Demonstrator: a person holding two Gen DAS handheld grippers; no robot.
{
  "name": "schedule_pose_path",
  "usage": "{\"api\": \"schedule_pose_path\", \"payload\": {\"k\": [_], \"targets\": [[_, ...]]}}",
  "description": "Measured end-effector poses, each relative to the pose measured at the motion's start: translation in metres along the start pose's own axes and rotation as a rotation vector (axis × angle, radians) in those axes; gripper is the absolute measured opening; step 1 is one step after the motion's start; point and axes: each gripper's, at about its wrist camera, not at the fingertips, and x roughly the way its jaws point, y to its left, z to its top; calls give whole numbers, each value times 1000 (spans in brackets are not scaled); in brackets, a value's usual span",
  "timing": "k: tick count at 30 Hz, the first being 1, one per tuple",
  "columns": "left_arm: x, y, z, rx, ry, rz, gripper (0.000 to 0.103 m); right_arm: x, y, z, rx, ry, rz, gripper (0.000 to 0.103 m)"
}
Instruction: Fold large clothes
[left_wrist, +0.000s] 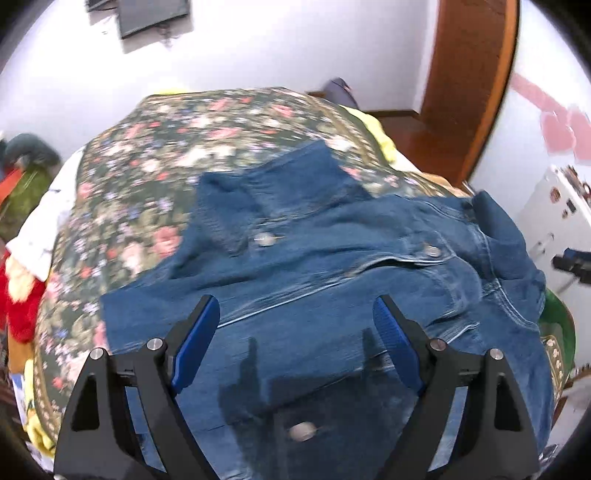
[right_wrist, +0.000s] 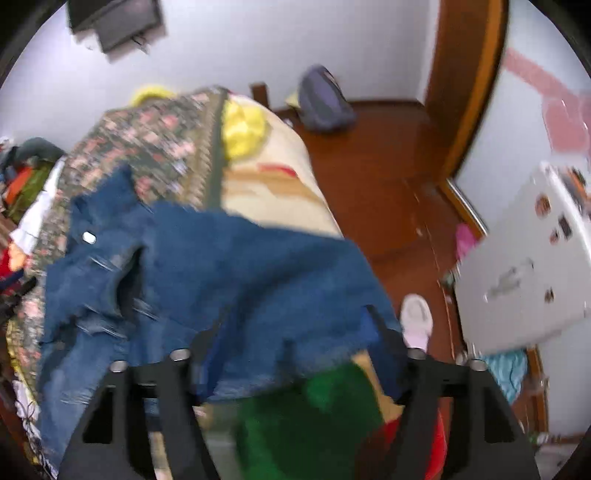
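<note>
A blue denim jacket (left_wrist: 332, 266) lies spread on a bed with a dark floral cover (left_wrist: 177, 147), front up, metal buttons showing. My left gripper (left_wrist: 295, 321) hovers just above its near part, jaws wide open and empty. In the right wrist view the jacket (right_wrist: 240, 266) drapes over the bed's right side, one part folded over. My right gripper (right_wrist: 291, 332) is open just above its near hem, nothing held. The view is blurred.
A cream blanket (right_wrist: 280, 192) and yellow cloth (right_wrist: 242, 129) lie on the bed. Green fabric (right_wrist: 314, 413) is under the right gripper. Clothes pile (left_wrist: 22, 206) at the left. Wooden floor (right_wrist: 388, 184), a backpack (right_wrist: 325, 103), a white cabinet (right_wrist: 528, 266) and a door frame (left_wrist: 469, 81) stand at the right.
</note>
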Motion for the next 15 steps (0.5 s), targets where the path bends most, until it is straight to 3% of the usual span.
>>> {"api": "schedule_pose_path", "payload": {"k": [6,15], "targets": [[38,-40,6,51,69,-38,85,41,-29,-27,49,94,-46,69],[77,-50,0,21,155,-41,85,73,-114,-27,393,158,133,74]]}}
